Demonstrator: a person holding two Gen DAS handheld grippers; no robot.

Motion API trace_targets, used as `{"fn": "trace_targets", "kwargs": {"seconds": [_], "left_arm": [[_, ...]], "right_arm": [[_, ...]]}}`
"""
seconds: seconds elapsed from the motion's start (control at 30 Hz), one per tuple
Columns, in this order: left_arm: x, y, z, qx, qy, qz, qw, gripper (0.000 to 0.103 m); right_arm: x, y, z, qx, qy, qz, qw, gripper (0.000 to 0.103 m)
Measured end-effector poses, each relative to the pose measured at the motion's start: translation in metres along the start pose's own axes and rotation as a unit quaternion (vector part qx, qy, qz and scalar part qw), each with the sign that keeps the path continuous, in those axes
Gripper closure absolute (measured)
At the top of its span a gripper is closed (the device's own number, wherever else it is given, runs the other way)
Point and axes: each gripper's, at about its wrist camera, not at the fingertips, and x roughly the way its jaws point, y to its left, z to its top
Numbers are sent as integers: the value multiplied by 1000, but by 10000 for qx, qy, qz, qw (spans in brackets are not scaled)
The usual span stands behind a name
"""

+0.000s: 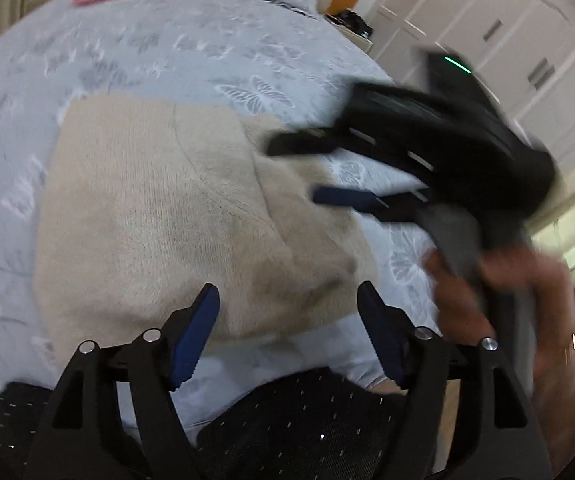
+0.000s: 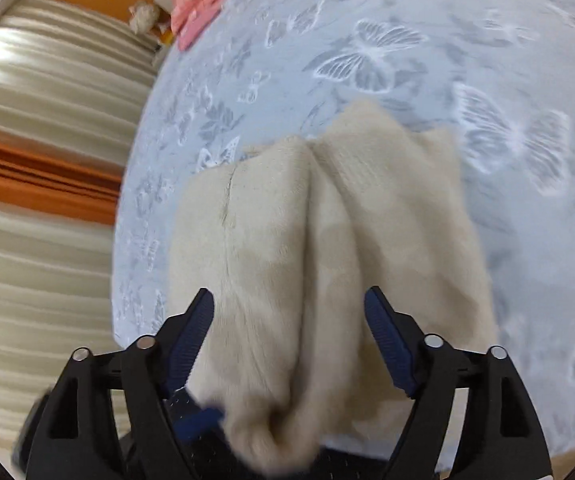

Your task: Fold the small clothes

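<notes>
Both grippers, left (image 1: 287, 332) and right (image 2: 289, 332), are hanging open over the soft, limp sweater (image 1: 159, 216), best pinched at an edge.

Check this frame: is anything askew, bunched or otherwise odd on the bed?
The beige garment is not lying flat: in the right wrist view it bunches into raised ridges with a crease between them, and its near end hangs rolled between the open fingers of the right gripper. Both views are motion-blurred.
</notes>
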Motion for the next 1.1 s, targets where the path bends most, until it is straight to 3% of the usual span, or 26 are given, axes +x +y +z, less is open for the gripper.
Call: {"fn": "trace_targets", "kwargs": {"seconds": [0.13, 0.17, 0.2, 0.23, 0.4, 0.5, 0.57, 0.6, 0.63, 0.67, 0.73, 0.77, 0.87, 0.9, 0.97, 1.03, 1.1], "left_arm": [[-3, -3, -8, 198, 53, 169, 9996, 28], [-6, 0, -10, 183, 68, 182, 9996, 28], [-5, 3, -11, 133, 112, 209, 9996, 28], [-3, 4, -15, 66, 161, 204, 9996, 28], [-3, 14, -19, -93, 232, 238, 9994, 28], [-5, 19, -16, -175, 185, 181, 9995, 28], [-5, 22, -14, -209, 168, 185, 9995, 26], [-4, 23, -14, -222, 164, 189, 9994, 25], [-2, 24, -14, -253, 171, 212, 9993, 25], [0, 26, -14, -274, 186, 223, 9992, 25], [4, 28, -14, -325, 259, 268, 9988, 25], [6, 30, -13, -319, 275, 300, 9987, 25], [2, 30, -14, -271, 227, 379, 9987, 24], [1, 30, -15, -258, 232, 415, 9985, 23], [3, 31, -14, -253, 293, 458, 9982, 23], [5, 32, -12, -232, 299, 519, 9979, 23], [5, 32, -11, -230, 293, 631, 9973, 23]], "right_arm": [[41, 6, 7, -25, 469, -300, 9984, 25], [46, 8, 6, -51, 500, -282, 9983, 42], [47, 16, 3, -152, 472, -155, 9986, 79], [43, 18, -1, -198, 432, -88, 9988, 84], [-21, 38, -1, -601, -425, 177, 9971, 86], [-55, 23, -7, -637, -813, -84, 9946, 89], [-57, 1, -9, -444, -817, -246, 9954, 92], [-54, -22, -12, -270, -794, -473, 9954, 100], [-47, -37, -12, -162, -730, -686, 9948, 100], [-35, -59, -14, 22, -575, -906, 9942, 101], [-20, -87, -18, 323, -216, -951, 9947, 102], [-22, -92, -22, 473, -258, -857, 9949, 102], [-43, -74, -23, 448, -617, -489, 9959, 84], [-50, -63, -21, 359, -697, -413, 9961, 60], [-56, -46, -16, 202, -767, -222, 9966, 33], [-53, -30, -9, -42, -651, -143, 9978, 33], [-37, -22, -4, -122, -454, -328, 9984, 33]]}}
